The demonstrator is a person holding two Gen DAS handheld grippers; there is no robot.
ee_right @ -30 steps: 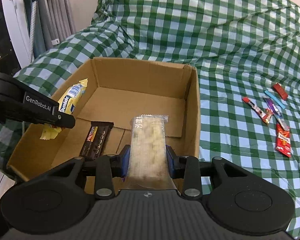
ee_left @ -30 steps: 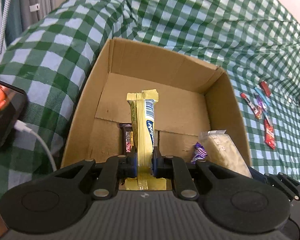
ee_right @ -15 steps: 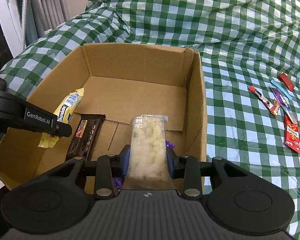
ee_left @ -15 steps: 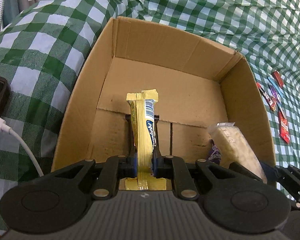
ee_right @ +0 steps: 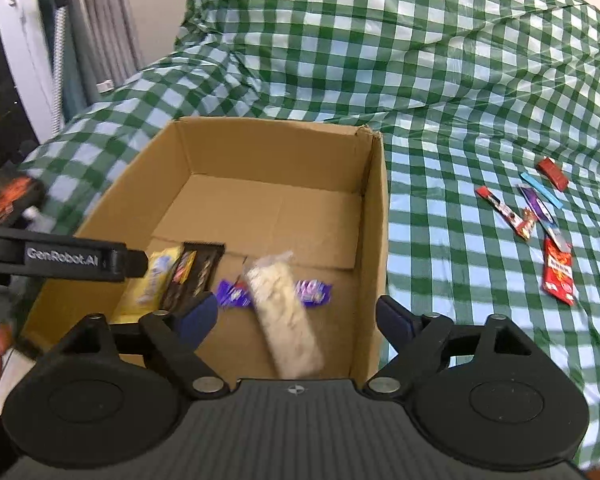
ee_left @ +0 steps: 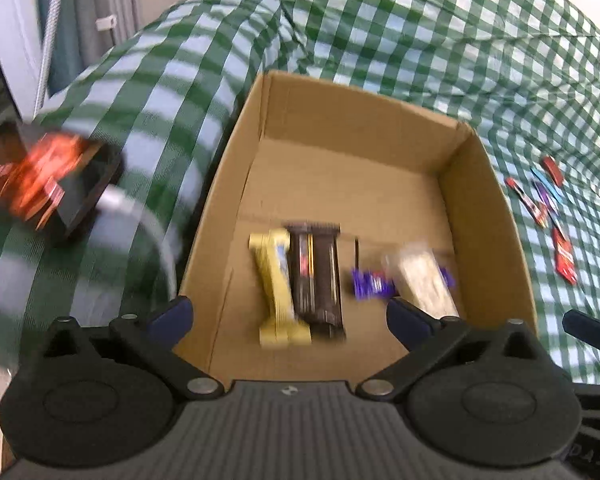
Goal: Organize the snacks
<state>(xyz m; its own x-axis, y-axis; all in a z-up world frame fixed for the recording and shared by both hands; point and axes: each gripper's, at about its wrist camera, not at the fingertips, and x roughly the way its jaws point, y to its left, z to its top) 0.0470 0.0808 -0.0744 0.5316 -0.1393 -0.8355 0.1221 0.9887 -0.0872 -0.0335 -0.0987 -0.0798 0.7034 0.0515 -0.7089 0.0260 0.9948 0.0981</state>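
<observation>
Bars (ee_left: 278, 284) dropped, both grippers (ee_right: 296, 316) just opened

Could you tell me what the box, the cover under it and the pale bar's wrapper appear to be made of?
The box looks like plain brown corrugated cardboard, matte, with fold creases and a frayed corner. The checked cover seems a thin plastic sheet rather than woven cloth: it shows glossy highlights along its wrinkles. The pale bar's wrapper looks like clear or frosted plastic film with a crimped end, though blur leaves that uncertain.

A home: a green checked tablecloth (ee_right: 460, 80) (crumpled), grey curtains (ee_right: 96, 20), a charging phone (ee_left: 60, 184).
</observation>
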